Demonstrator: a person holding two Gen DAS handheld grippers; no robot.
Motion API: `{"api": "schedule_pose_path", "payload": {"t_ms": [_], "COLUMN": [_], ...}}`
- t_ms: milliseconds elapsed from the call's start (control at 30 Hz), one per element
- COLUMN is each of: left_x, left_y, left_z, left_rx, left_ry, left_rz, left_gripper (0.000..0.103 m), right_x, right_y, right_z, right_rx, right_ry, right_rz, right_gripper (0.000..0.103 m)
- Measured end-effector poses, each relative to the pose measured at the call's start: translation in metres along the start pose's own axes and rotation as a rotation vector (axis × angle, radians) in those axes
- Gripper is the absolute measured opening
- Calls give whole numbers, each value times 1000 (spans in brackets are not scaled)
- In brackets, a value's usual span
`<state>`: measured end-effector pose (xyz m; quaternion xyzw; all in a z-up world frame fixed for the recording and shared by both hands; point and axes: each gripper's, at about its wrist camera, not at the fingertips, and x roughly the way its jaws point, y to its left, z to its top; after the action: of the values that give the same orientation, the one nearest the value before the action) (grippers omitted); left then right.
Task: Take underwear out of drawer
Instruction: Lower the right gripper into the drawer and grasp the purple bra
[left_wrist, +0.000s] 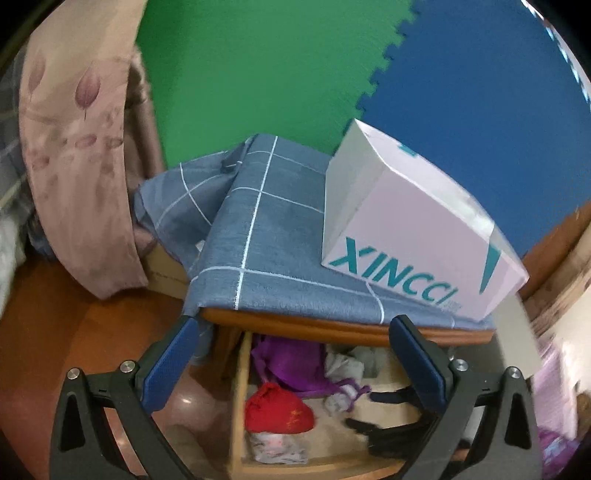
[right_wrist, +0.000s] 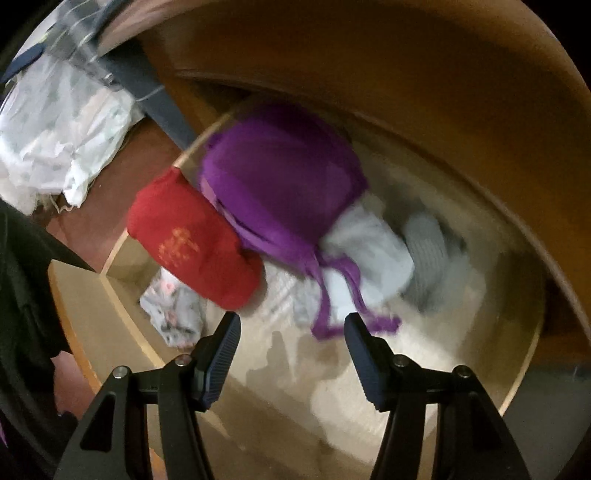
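Note:
The wooden drawer (left_wrist: 239, 391) stands pulled out under the cabinet top. Inside it lie a purple garment (left_wrist: 291, 367), a red rolled piece (left_wrist: 277, 410) and grey-white underwear (left_wrist: 343, 365). My left gripper (left_wrist: 295, 321) hovers in front of and above the drawer, jaws wide open and empty. In the right wrist view, my right gripper (right_wrist: 291, 319) points down into the drawer (right_wrist: 122, 306), open with nothing between its pads. Just beyond its fingertips lie the purple garment (right_wrist: 280, 177) with its trailing strap (right_wrist: 332, 328), the red roll (right_wrist: 192, 240) and pale grey pieces (right_wrist: 369, 254).
A white box (left_wrist: 406, 236) printed "XINCC" sits on a blue checked cloth (left_wrist: 266, 236) covering the cabinet top. A pink floral fabric (left_wrist: 74, 147) hangs at left. Green and blue foam mats (left_wrist: 258, 74) are behind. White clothing (right_wrist: 62, 140) lies beside the drawer.

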<state>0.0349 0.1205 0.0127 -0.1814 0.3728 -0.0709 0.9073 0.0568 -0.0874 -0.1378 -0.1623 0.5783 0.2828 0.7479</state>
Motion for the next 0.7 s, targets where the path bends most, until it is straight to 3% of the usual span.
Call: {"api": "schedule_pose_path", "payload": {"t_ms": [200,433,500,533,700], "left_x": [7,8,12,12,15], "left_y": [16,20,20,21,24], "left_z": [1,2,2,2,2], "left_rx": [-102,-108,-107,-109,-117], "left_ry": [43,51,66,71,84], "left_rz": [-55,-50,-45,-43,-34], "left_gripper": [102,102,102,102,102], "right_x": [32,65,71,77,72], "right_y": [31,69,75,77,88], "right_z": [17,18,17,18,16], "right_rx": [-275,-601,-655,-674,-742], "right_ry": [7,1,-7,12,-29], "right_rz": [-212,-399,-408,-425,-486], "right_gripper": [60,58,32,11,4]}}
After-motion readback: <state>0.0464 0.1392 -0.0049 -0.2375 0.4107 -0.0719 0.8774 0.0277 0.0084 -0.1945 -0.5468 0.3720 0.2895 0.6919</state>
